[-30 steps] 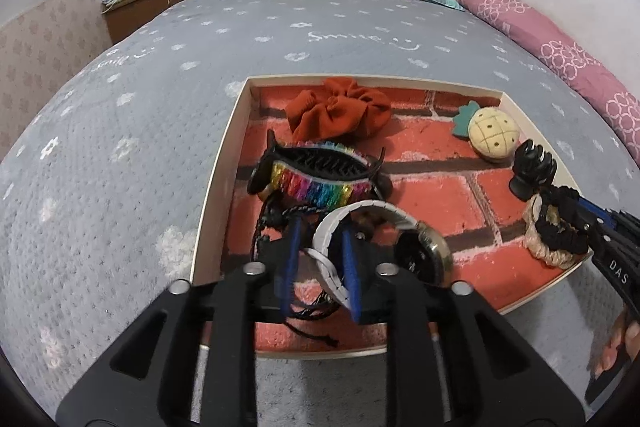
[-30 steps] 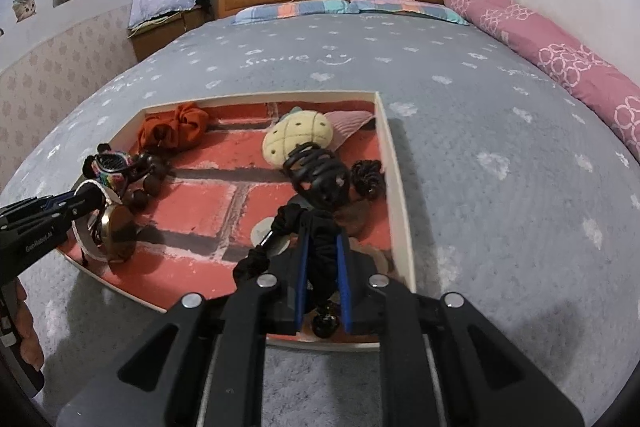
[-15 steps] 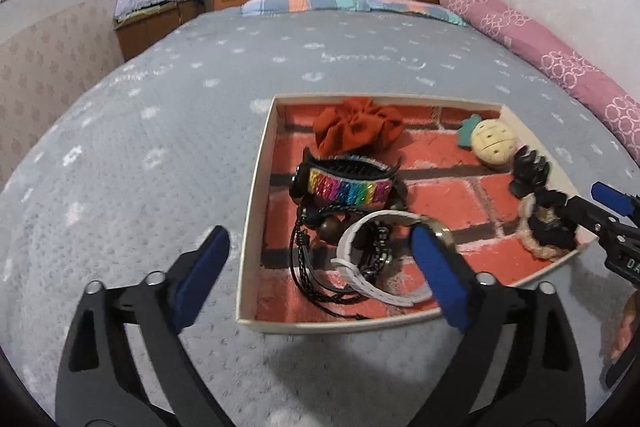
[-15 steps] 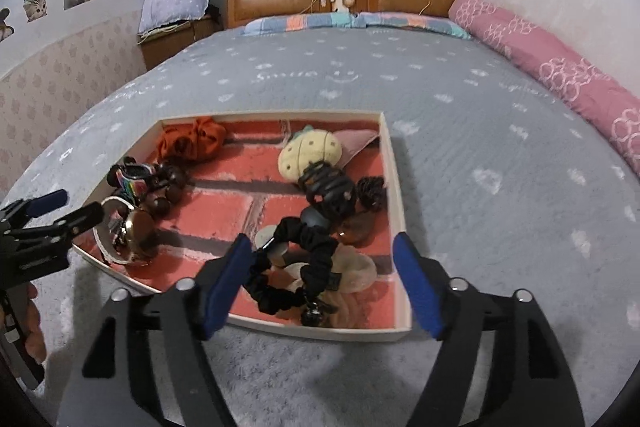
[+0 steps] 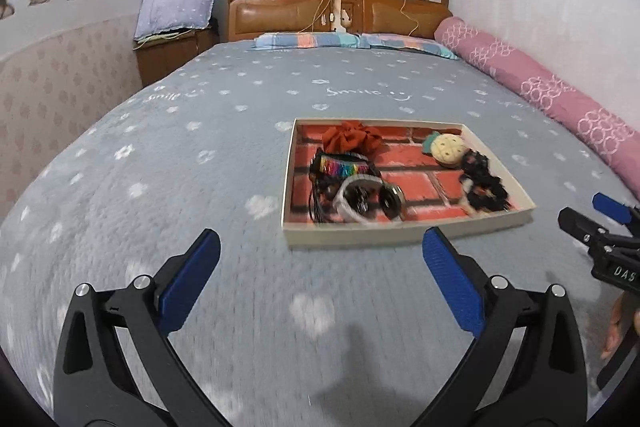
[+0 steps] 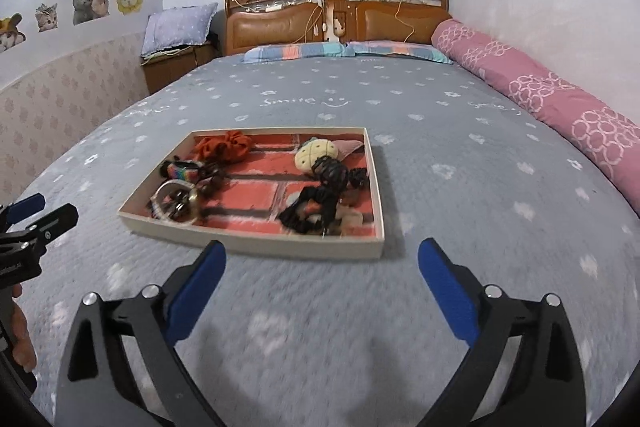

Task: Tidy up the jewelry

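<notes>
A shallow cream tray (image 5: 404,229) (image 6: 256,245) with a red brick-pattern floor lies on the grey bedspread. It holds an orange scrunchie (image 5: 352,137) (image 6: 224,145), a rainbow hair clip (image 5: 340,167) (image 6: 182,171), a white-strapped watch (image 5: 370,201) (image 6: 174,203), a pineapple-shaped piece (image 5: 448,149) (image 6: 316,155) and black scrunchies and clips (image 5: 482,187) (image 6: 320,205). My left gripper (image 5: 320,255) is open and empty, well back from the tray. My right gripper (image 6: 320,265) is open and empty, just in front of the tray's near rim.
The grey bedspread (image 5: 160,187) spreads all round the tray. A pink bolster (image 5: 540,87) lies along the right wall. The wooden headboard (image 5: 336,3) and a nightstand with a pillow (image 5: 172,39) stand at the back.
Both grippers opened, the left letting go of the watch and the right of the black scrunchie in the tray. Both then drew back and up from the tray.
</notes>
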